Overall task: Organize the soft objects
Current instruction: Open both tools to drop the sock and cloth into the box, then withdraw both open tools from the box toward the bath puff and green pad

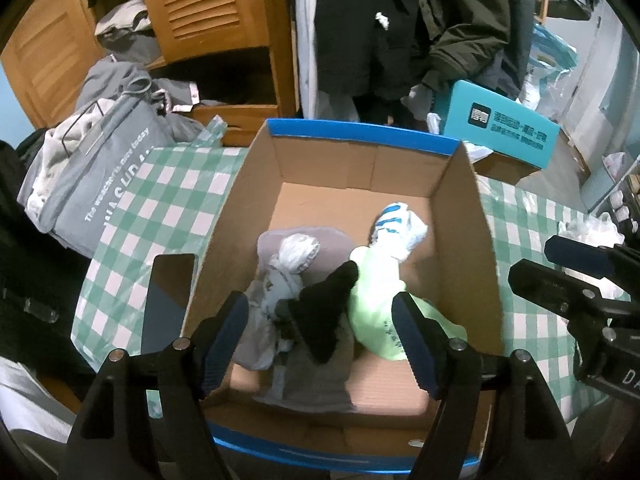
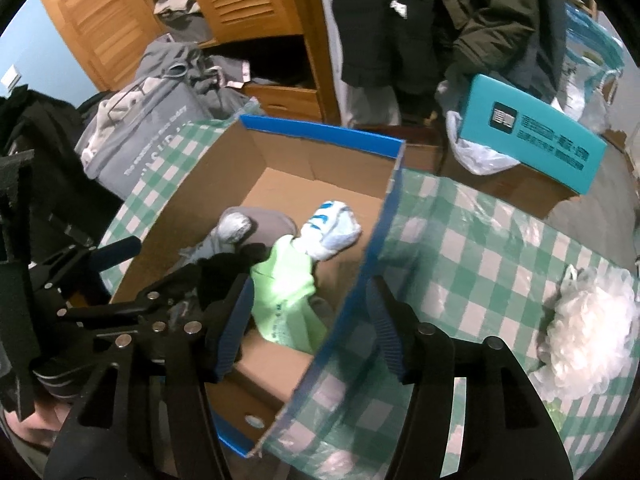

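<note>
An open cardboard box (image 1: 360, 136) with a blue rim stands on a green checked tablecloth (image 1: 160, 200). Inside lie a black sock (image 1: 328, 320), a light green sock (image 1: 372, 292), a white and blue sock (image 1: 396, 224), a crumpled pale bundle (image 1: 296, 252) and grey cloth (image 1: 304, 376). My left gripper (image 1: 318, 304) hovers open over the box's near end, with the black sock below the gap and no pad touching it. My right gripper (image 2: 310, 292) is open and straddles the box's right wall (image 2: 360, 280), empty. A white mesh pouf (image 2: 588, 336) rests on the cloth to the right.
A dark phone (image 1: 168, 300) lies left of the box. A grey printed bag (image 1: 100, 184) full of clothes sits at the table's left edge. A teal carton (image 1: 504, 128) stands behind on the right. Wooden louvred cabinets (image 1: 208, 0) and hanging dark coats (image 1: 400, 20) fill the background.
</note>
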Demonstrator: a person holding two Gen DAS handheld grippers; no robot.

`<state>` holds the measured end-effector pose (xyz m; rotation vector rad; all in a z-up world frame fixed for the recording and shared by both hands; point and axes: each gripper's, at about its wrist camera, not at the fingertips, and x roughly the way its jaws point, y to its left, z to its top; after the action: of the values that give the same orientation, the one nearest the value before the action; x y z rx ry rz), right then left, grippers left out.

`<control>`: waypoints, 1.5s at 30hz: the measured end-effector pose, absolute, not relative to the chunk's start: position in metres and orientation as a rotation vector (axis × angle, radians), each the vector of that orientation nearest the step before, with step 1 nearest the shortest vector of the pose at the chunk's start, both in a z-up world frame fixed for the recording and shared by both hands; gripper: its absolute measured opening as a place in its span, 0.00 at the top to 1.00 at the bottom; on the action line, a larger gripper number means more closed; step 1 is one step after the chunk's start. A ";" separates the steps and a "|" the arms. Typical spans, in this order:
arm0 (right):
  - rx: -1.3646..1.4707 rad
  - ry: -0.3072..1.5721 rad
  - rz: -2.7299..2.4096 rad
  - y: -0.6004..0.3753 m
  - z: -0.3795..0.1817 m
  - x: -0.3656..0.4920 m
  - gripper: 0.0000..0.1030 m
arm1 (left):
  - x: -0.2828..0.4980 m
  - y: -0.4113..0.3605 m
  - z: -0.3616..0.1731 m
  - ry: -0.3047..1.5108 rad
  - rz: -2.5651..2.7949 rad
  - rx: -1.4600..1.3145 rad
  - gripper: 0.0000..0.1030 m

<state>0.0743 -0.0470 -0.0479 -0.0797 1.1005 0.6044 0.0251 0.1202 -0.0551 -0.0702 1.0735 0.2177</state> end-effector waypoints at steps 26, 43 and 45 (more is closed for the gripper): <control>-0.003 1.087 0.367 -0.170 -0.049 0.064 0.43 | 0.044 0.011 -0.050 1.075 0.050 0.080 0.22; 0.060 1.133 0.179 -0.277 -0.071 0.044 0.43 | 0.045 -0.090 -0.071 1.120 -0.088 0.224 0.22; 0.073 1.141 0.156 -0.292 -0.077 0.041 0.43 | 0.045 -0.101 -0.076 1.130 -0.100 0.237 0.22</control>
<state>0.0413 -0.2920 -0.0765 0.0727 1.1412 0.1561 0.0452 -0.1008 -0.0759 0.2371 1.1298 -0.1001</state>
